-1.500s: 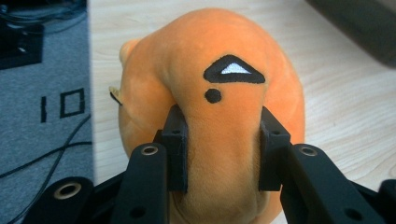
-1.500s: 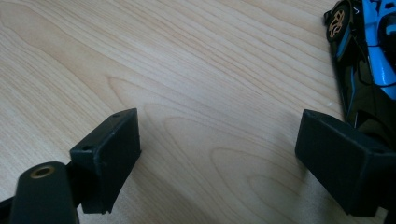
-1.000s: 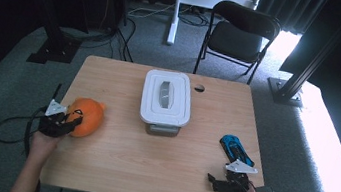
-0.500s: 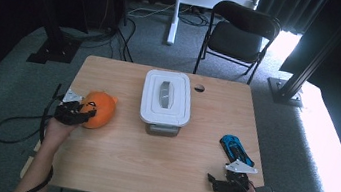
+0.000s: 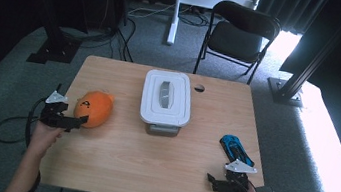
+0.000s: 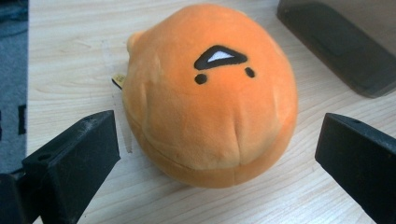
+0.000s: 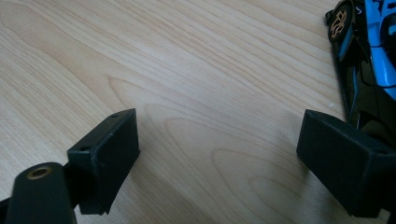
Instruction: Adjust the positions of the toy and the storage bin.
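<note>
1. Here, at the left edge of the wooden table [image 5: 149, 158], the left gripper [image 5: 74, 121] has just been opening its jaws; they now stand wide, clear of the orange plush toy [image 5: 93, 108] resting just beyond them.
2. The plush [image 6: 210, 93] sits on the table, left of the white lidded storage box [image 5: 166, 98]; nothing presses on it.
3. To finish the release well, I would draw the left gripper straight back toward the near edge, so that neither jaw drags the soft toy.
4. At the near right, the right gripper [image 5: 219, 182] rests with its jaws apart and empty over bare wood, the blue toy car [image 5: 235, 149] just beside its right jaw.
</note>
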`<state>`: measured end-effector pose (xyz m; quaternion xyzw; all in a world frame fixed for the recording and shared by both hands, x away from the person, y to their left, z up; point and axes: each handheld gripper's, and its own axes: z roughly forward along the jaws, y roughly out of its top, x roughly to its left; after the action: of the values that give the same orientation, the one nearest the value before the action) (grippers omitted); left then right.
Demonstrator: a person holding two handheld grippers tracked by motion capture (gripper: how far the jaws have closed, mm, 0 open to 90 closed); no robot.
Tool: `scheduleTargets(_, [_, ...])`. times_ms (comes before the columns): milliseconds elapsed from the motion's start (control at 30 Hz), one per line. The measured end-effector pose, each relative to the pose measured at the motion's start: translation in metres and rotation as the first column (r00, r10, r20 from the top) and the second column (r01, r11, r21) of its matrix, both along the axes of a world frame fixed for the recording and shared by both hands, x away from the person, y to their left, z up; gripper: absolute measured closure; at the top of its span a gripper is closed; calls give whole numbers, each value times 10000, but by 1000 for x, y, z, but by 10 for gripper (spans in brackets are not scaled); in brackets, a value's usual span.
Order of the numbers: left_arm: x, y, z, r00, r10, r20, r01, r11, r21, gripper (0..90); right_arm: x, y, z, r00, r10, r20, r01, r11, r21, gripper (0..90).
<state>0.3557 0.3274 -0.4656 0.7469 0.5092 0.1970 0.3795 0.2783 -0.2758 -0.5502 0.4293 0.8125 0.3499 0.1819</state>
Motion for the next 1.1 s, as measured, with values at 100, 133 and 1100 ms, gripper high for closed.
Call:
scheduleTargets(100, [-3,-2,6,9997,10,241,-10,10000,-17,2,-1,1,0,10000,96,5,-96,10000,-15,119])
scheduleTargets(133, [-3,-3,8,9994,-51,331,54,9999,-104,2,-1,2,0,9999,104,-4,-104,9999,-1,119])
scheduleTargets(1100, [31,-75,18,9925,-1129,480,1119,9935,229,2,64,32,51,9971,-360,672,273,9917,1256,119])
